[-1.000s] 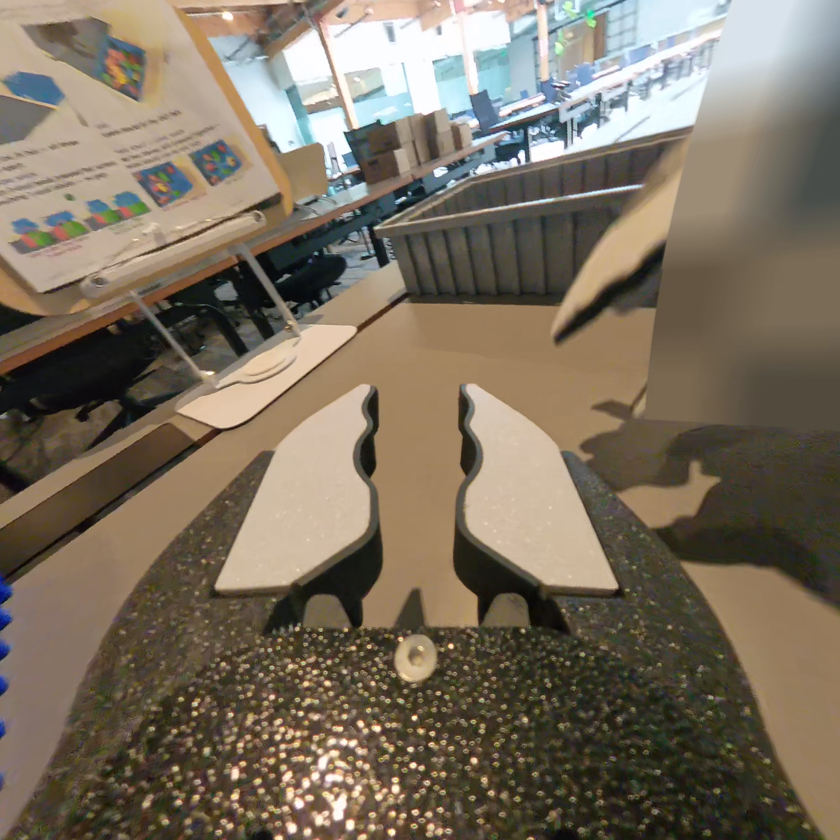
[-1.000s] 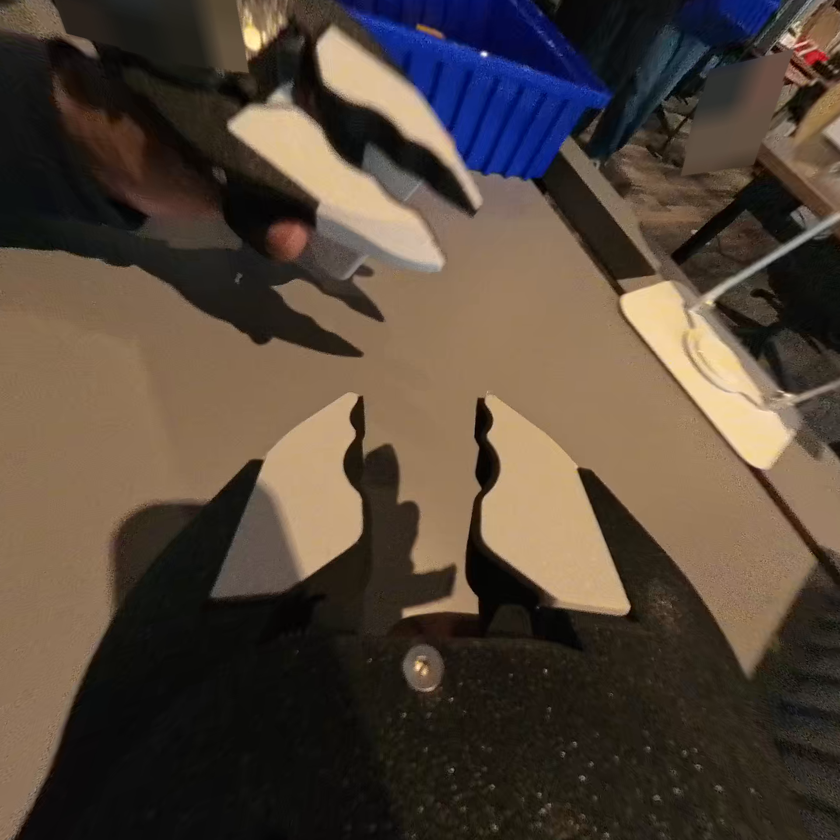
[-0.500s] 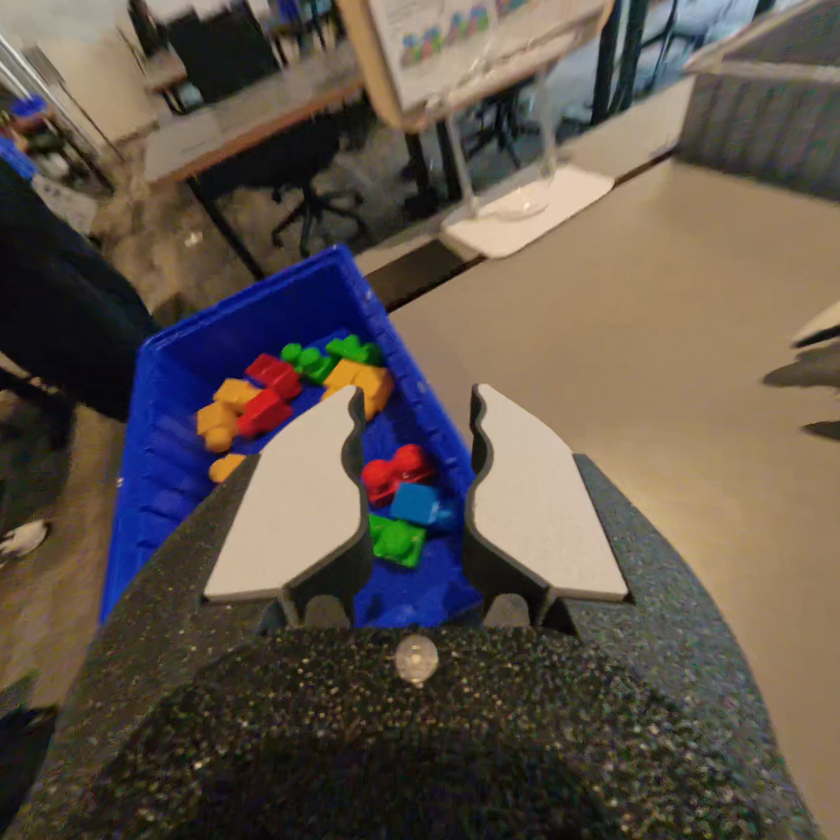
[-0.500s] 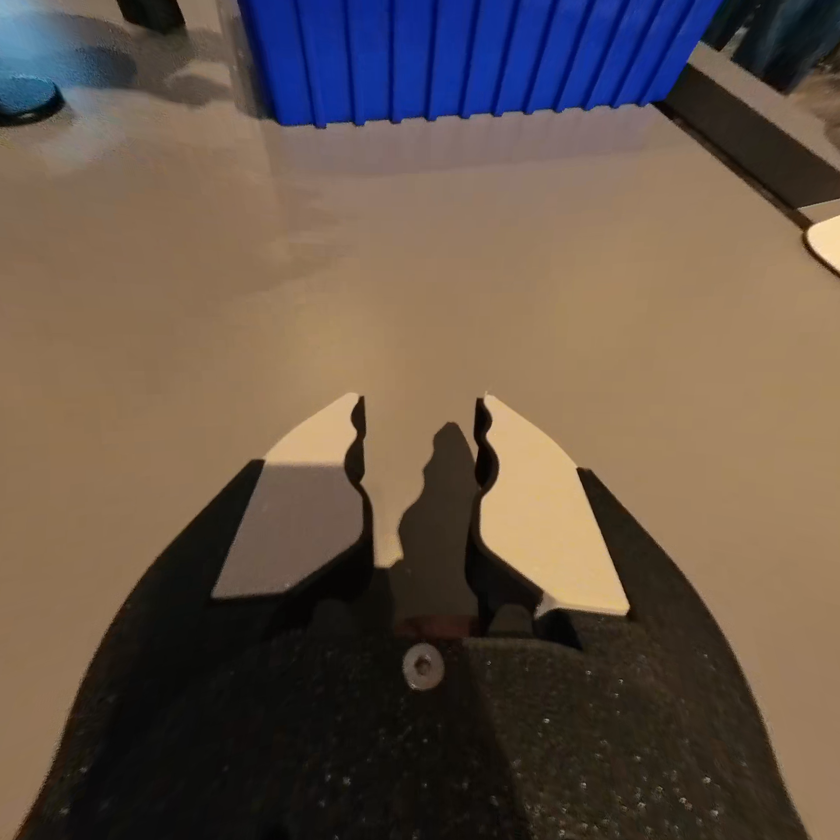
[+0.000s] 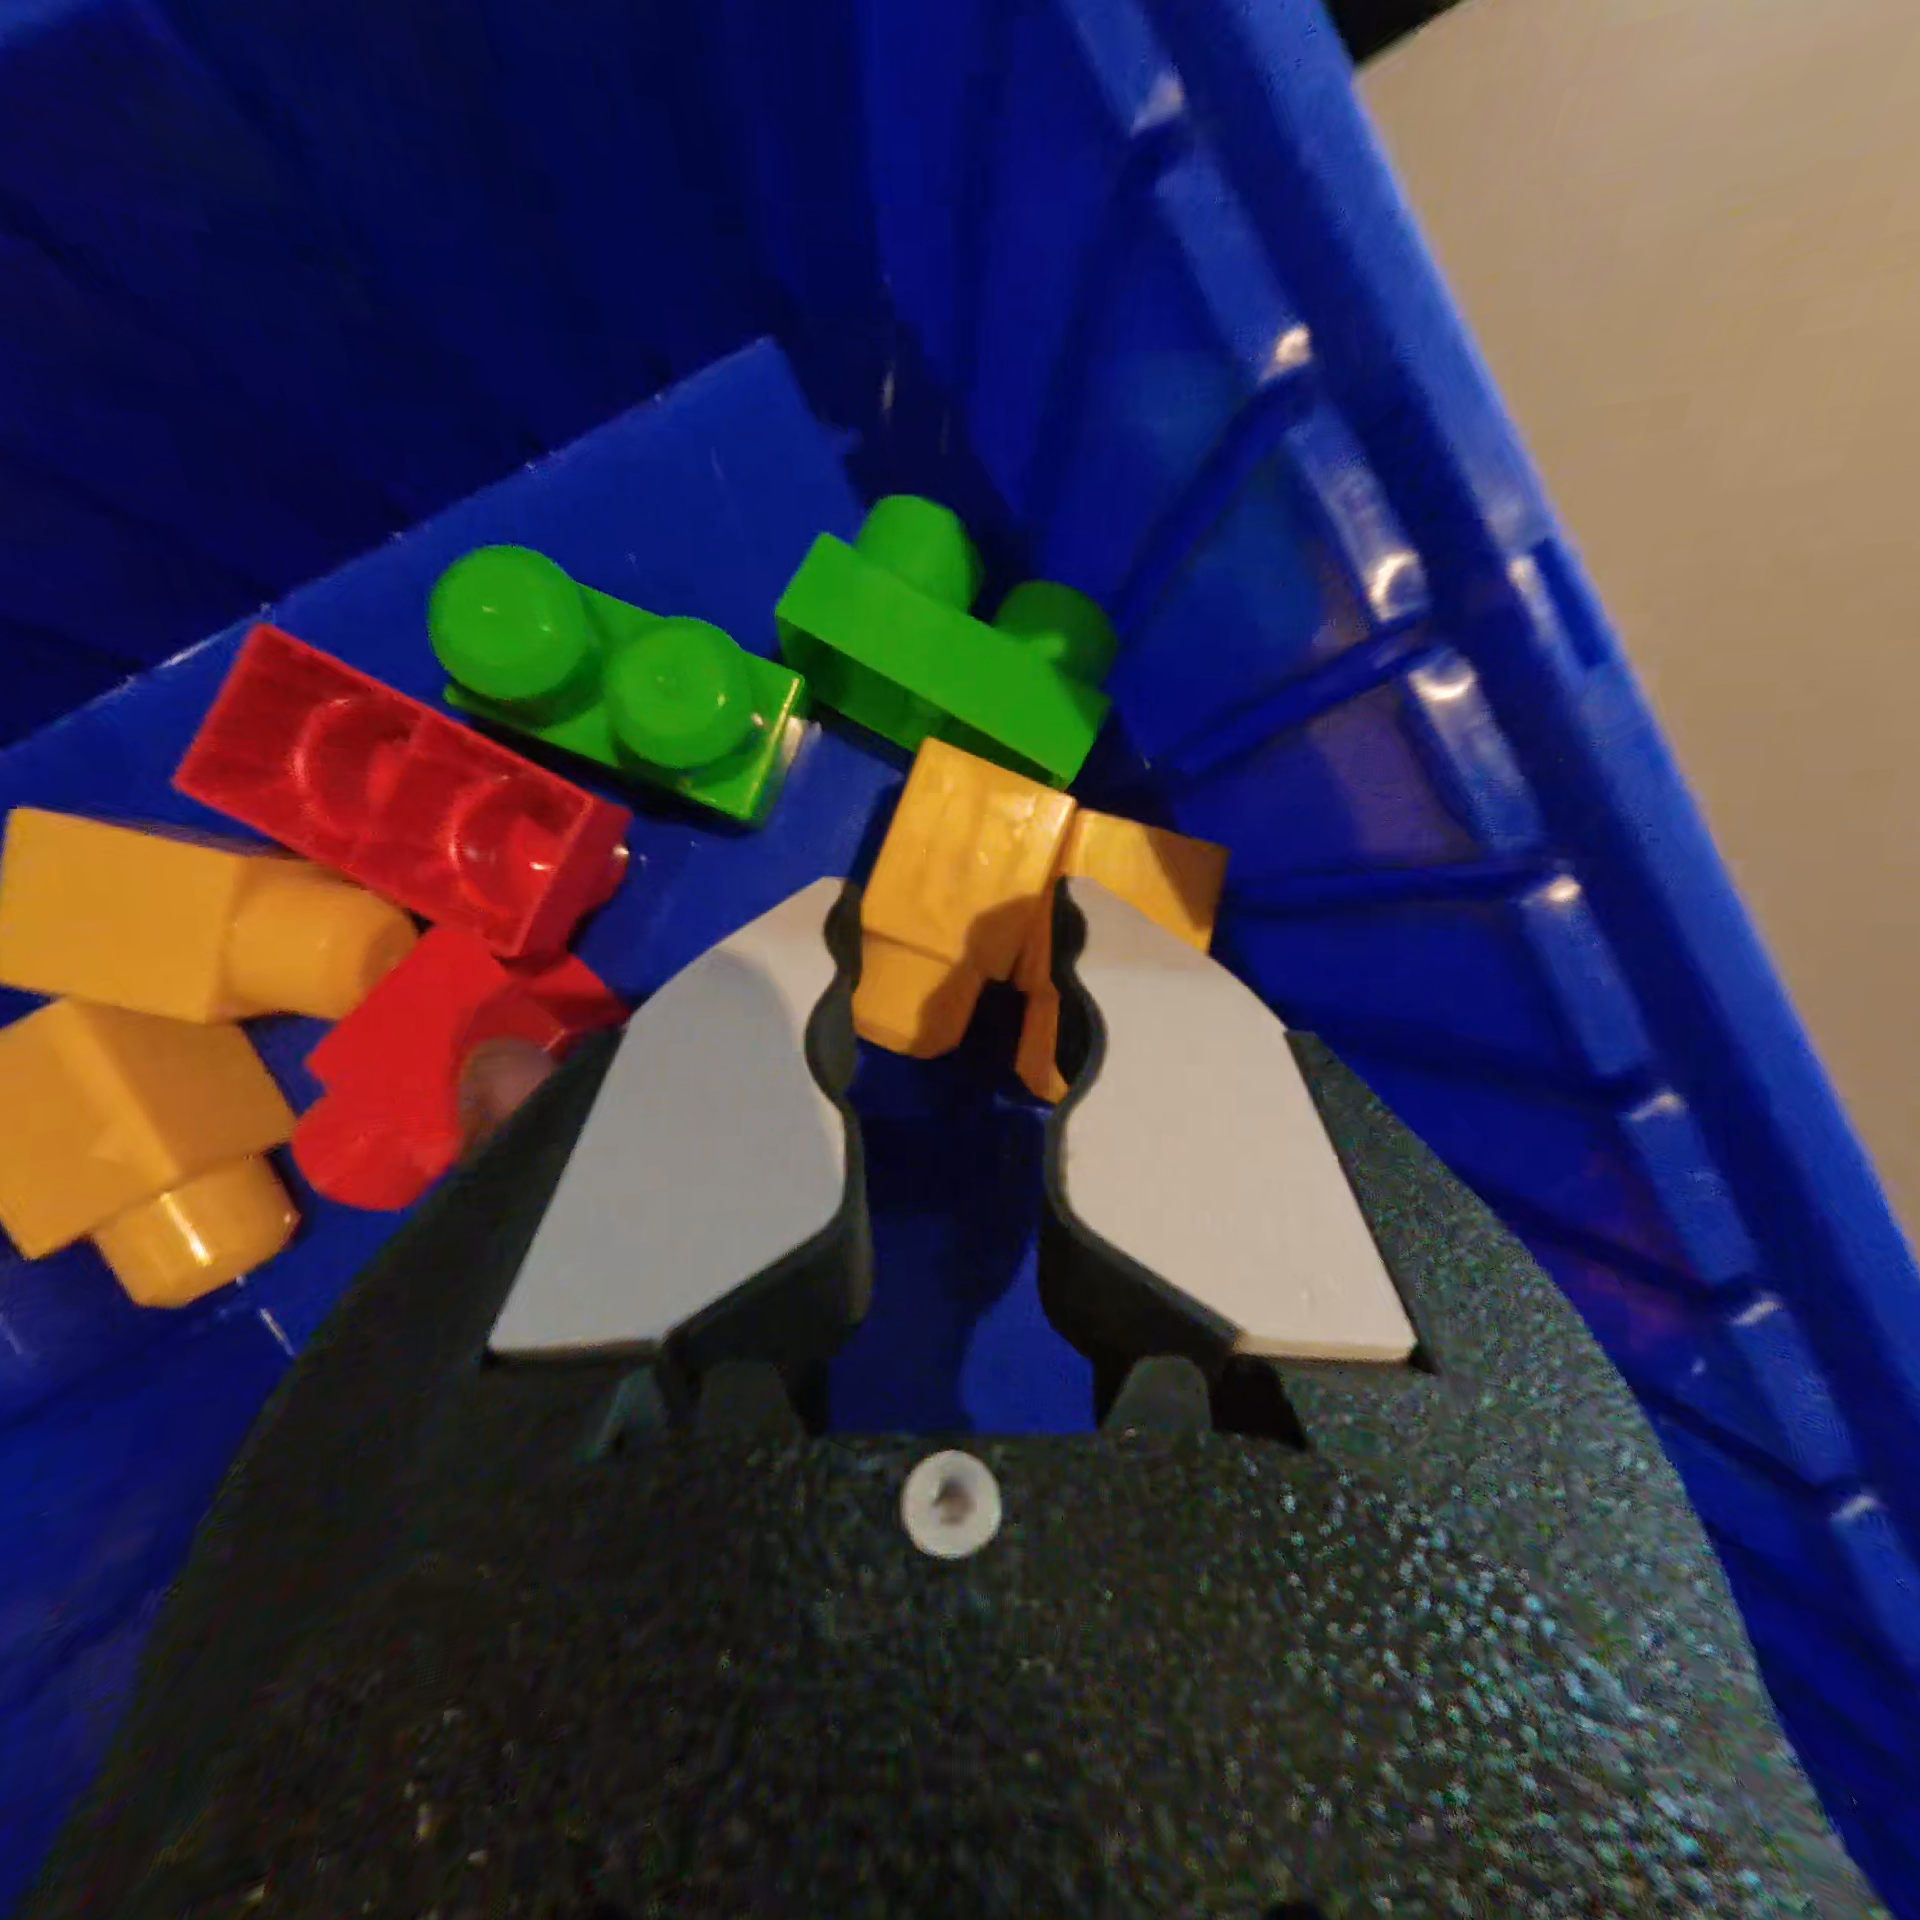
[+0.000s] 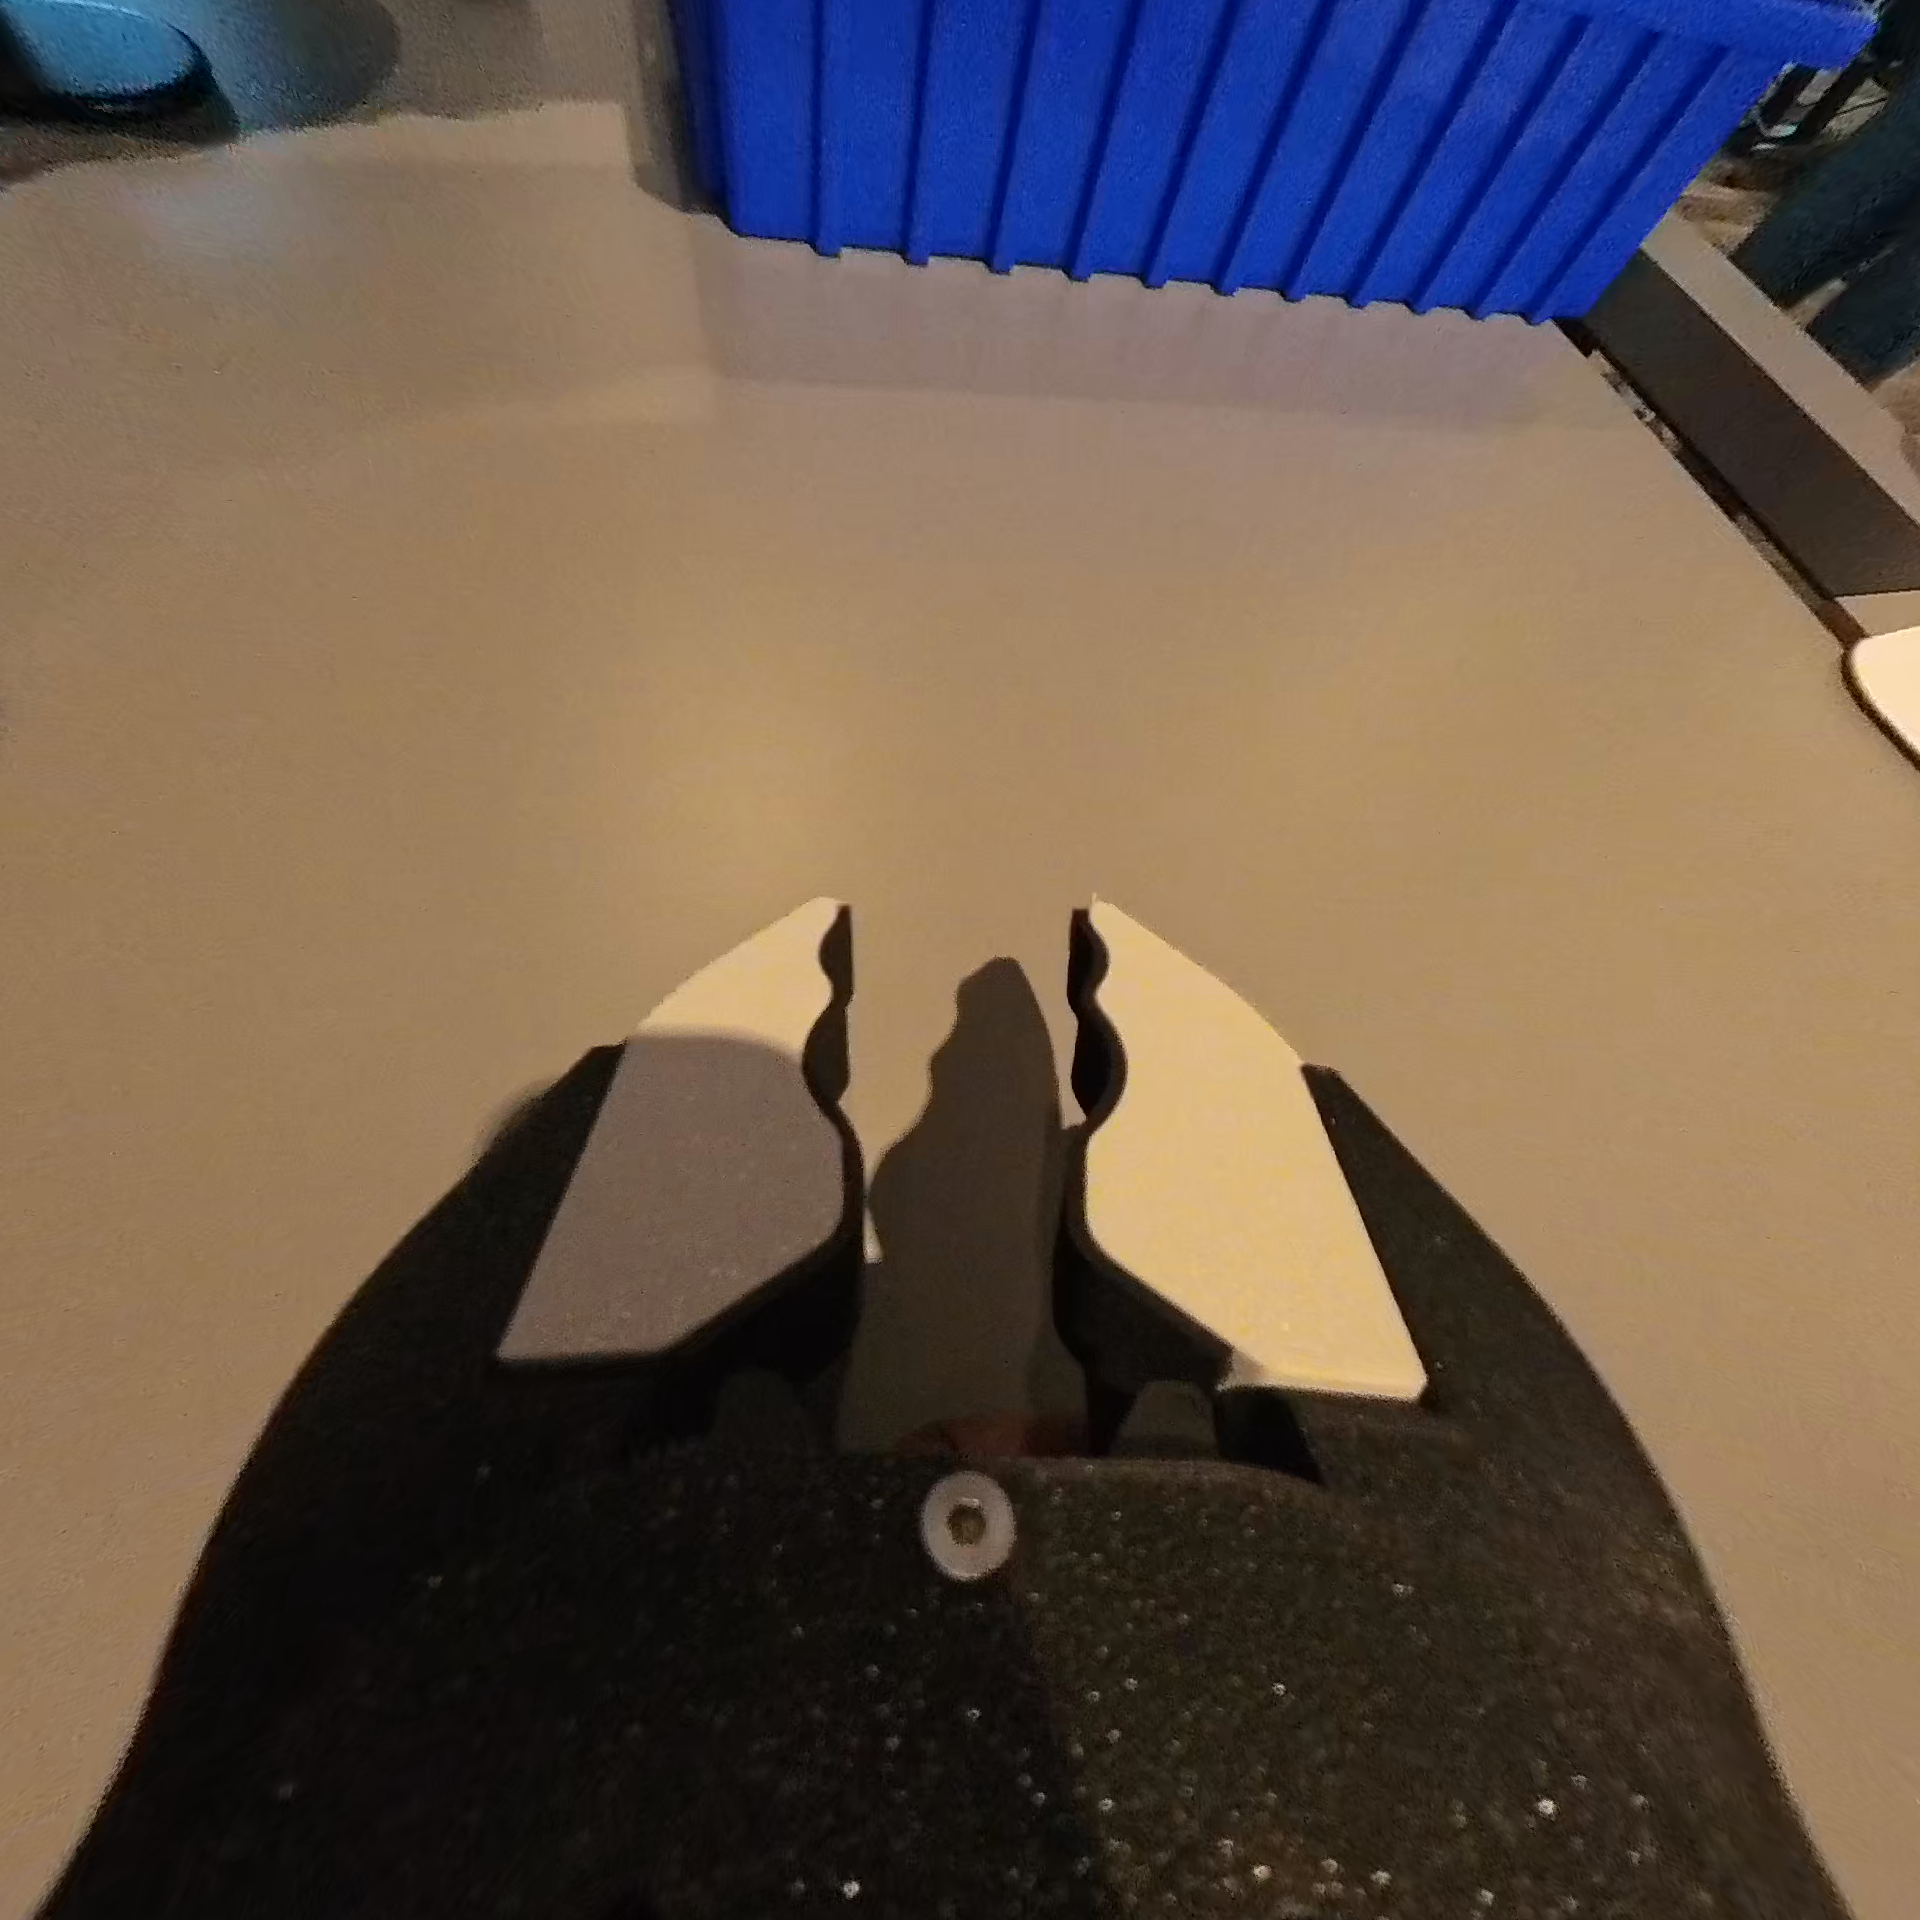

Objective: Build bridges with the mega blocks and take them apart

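Jaws on your left gripper (image 5: 951,914) sit apart around an orange block (image 5: 961,883) mid-frame in the blue bin (image 5: 1299,499), not clamped; your right gripper (image 6: 961,914) gapes empty over the table (image 6: 935,623).

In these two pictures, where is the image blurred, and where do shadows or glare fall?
Left wrist view: the blue bin wall is smeared and bent by the wide lens, with small glare spots on its ribs; the green blocks stay fairly sharp. Right wrist view: a shadow covers the left finger of the right gripper and falls on the table between the fingers; edges are soft.
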`<action>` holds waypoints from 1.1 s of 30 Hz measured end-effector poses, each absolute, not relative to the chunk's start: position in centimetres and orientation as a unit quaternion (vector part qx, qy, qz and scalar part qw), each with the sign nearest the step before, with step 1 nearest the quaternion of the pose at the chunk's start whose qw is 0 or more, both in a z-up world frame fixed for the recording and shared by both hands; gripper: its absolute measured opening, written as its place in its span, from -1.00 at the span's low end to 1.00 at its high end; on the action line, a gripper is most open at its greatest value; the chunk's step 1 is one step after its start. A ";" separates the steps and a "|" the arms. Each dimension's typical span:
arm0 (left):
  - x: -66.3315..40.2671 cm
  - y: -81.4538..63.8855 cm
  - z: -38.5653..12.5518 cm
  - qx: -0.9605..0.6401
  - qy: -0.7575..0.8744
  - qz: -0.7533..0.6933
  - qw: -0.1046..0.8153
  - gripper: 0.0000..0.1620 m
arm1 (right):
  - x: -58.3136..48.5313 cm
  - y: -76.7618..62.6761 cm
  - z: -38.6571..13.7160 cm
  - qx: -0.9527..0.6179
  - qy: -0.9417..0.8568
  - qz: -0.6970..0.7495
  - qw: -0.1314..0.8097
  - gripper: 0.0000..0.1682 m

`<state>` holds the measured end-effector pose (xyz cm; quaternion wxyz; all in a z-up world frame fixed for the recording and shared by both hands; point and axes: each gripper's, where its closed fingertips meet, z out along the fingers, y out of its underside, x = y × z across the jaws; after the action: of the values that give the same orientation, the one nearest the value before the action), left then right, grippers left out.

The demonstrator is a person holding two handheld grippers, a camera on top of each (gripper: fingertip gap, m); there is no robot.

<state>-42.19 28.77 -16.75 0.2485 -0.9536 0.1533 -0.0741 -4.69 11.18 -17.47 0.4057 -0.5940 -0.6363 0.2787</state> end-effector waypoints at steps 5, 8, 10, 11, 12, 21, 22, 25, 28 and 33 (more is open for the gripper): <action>-41.7 28.6 -17.6 -0.943 0.218 -0.085 0.235 -0.56 | -4.5 10.9 -17.4 -0.590 -0.639 0.295 0.396 -0.53; -41.6 28.8 -17.5 -0.929 0.264 -0.074 0.249 -0.55 | -4.5 10.7 -17.4 -0.586 -0.643 0.297 0.393 -0.54; -41.7 28.8 -17.5 -0.920 0.291 -0.067 0.254 -0.51 | -4.5 10.6 -17.5 -0.586 -0.646 0.295 0.391 -0.54; -42.1 28.8 -17.4 -0.919 0.300 -0.060 0.247 -0.50 | -4.5 10.6 -17.6 -0.585 -0.647 0.294 0.390 -0.54; -42.8 28.8 -17.3 -0.919 0.309 -0.043 0.241 -0.49 | -4.5 10.6 -17.6 -0.585 -0.648 0.294 0.389 -0.54; -43.4 28.2 -20.0 -0.920 0.348 -0.003 0.180 -0.55 | -4.6 10.5 -17.8 -0.584 -0.653 0.289 0.386 -0.54; -43.4 28.1 -20.2 -0.918 0.353 0.001 0.181 -0.56 | -4.6 10.5 -17.8 -0.584 -0.654 0.288 0.386 -0.54; -44.0 28.1 -19.8 -0.914 0.348 0.026 0.206 -0.56 | -4.6 10.5 -17.8 -0.585 -0.653 0.289 0.385 -0.54; -43.7 28.6 -15.1 -0.898 0.313 0.058 0.303 -0.57 | -4.6 10.6 -17.6 -0.586 -0.648 0.293 0.389 -0.55; -31.2 24.9 -3.7 -0.700 0.509 0.223 0.450 -0.57 | -4.5 11.1 -17.1 -0.594 -0.629 0.310 0.394 -0.53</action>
<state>-31.21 24.92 -3.71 0.4497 -0.6995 0.5086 0.2230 -4.46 11.09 -17.14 0.3936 -0.5944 -0.6290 0.3101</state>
